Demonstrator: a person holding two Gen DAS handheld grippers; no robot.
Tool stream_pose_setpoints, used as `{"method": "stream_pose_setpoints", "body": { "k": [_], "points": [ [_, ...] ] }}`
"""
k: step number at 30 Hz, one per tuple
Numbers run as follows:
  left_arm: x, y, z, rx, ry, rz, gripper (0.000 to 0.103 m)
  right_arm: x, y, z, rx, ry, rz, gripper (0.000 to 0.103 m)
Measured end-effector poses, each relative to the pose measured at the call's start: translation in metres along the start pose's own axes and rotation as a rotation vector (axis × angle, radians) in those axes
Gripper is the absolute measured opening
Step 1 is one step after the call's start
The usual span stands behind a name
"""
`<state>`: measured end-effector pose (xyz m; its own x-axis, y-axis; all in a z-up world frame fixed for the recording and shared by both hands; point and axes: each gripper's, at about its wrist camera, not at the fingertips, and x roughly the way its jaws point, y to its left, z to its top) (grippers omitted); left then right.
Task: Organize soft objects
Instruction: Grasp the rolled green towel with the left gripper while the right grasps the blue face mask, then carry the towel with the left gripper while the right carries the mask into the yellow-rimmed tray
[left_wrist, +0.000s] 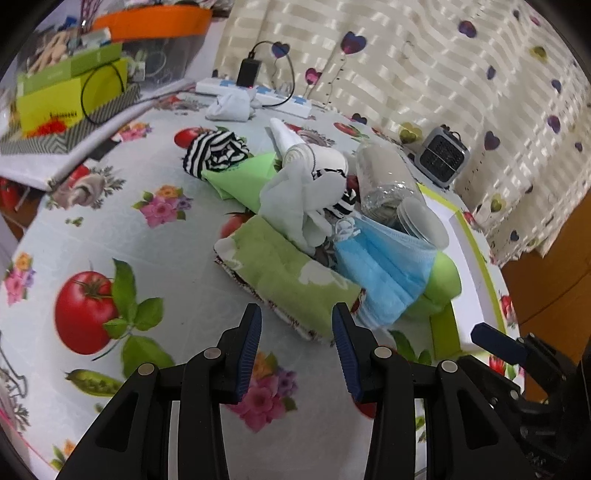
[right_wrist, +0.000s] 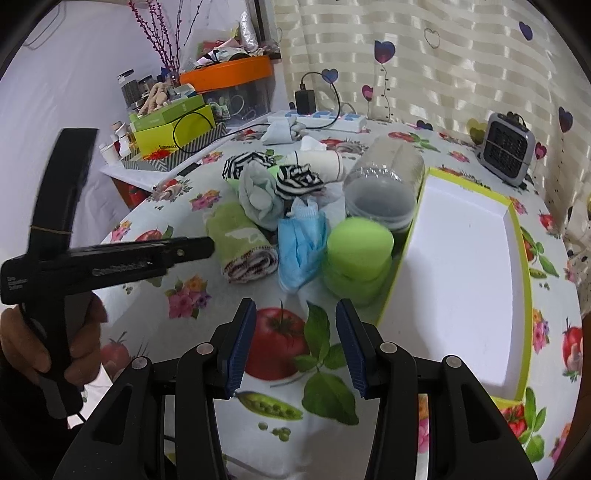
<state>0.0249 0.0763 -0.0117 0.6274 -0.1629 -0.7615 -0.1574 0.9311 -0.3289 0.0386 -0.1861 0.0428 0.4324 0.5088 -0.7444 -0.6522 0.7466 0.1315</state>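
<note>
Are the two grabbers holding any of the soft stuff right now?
No. The left gripper and right gripper are both open and empty, short of the rolled green towel.

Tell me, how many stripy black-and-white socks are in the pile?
2: one striped sock at the pile's far left, another striped sock in the middle atop pale cloth. More may hide underneath.

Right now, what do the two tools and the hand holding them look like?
Both tools, left tool and right tool, are matte black plastic with ribbed dark-blue fingers on hinged links with silver pivot pins. In the right wrist view, the left tool's black body carries small white lettering, too blurred to read. A bare hand grips its handle; no sleeve is visible.
</note>
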Motion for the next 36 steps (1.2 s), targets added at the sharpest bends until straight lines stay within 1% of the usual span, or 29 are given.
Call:
{"method": "stream_pose_setpoints", "body": {
  "k": [2, 6, 10, 14, 16, 20, 21, 22, 25, 27, 29, 30, 32, 36],
  "points": [
    [0.008, 0.003, 0.003, -0.042, 0.015, -0.012, 0.039, -0.001, 0.002, 0.006, -0.013, -0.013, -0.002, 0.046],
    [0.02, 0.008, 0.006, -0.087, 0.036, -0.005, 0.039, 0.001, 0.007, 0.022, -0.056, -0.045, -0.008, 0.046],
    [0.028, 0.012, 0.007, -0.122, 0.055, -0.022, 0.041, 0.015, 0.007, 0.041, -0.091, -0.057, -0.029, 0.046],
    [0.035, 0.013, 0.009, -0.144, 0.064, -0.034, 0.043, 0.035, 0.006, 0.055, -0.116, -0.035, -0.045, 0.046],
    [0.036, 0.014, 0.009, -0.152, 0.065, -0.042, 0.044, 0.047, 0.004, 0.059, -0.123, -0.007, -0.06, 0.046],
    [0.04, 0.018, 0.009, -0.186, 0.07, -0.07, 0.045, 0.062, 0.001, 0.061, -0.13, 0.038, -0.063, 0.045],
    [0.041, 0.018, 0.01, -0.19, 0.07, -0.075, 0.045, 0.064, 0.002, 0.062, -0.136, 0.041, -0.061, 0.039],
    [0.041, 0.019, 0.01, -0.194, 0.071, -0.082, 0.045, 0.066, 0.002, 0.062, -0.14, 0.05, -0.052, 0.025],
    [0.044, 0.021, 0.013, -0.222, 0.076, -0.114, 0.045, 0.07, 0.005, 0.061, -0.157, 0.056, -0.057, 0.009],
    [0.047, 0.026, 0.016, -0.251, 0.077, -0.142, 0.043, 0.069, 0.005, 0.062, -0.157, 0.049, -0.046, 0.005],
    [0.048, 0.028, 0.017, -0.262, 0.081, -0.146, 0.031, 0.067, 0.005, 0.062, -0.149, 0.037, -0.036, 0.005],
    [0.049, 0.028, 0.017, -0.261, 0.085, -0.147, 0.029, 0.067, 0.005, 0.062, -0.146, 0.034, -0.03, 0.004],
    [0.049, 0.028, 0.018, -0.255, 0.077, -0.15, 0.02, 0.064, 0.005, 0.062, -0.142, 0.026, -0.019, 0.004],
    [0.041, 0.025, 0.017, -0.218, 0.05, -0.139, 0.016, 0.058, 0.007, 0.06, -0.134, 0.009, 0.002, 0.004]
  ]
}}
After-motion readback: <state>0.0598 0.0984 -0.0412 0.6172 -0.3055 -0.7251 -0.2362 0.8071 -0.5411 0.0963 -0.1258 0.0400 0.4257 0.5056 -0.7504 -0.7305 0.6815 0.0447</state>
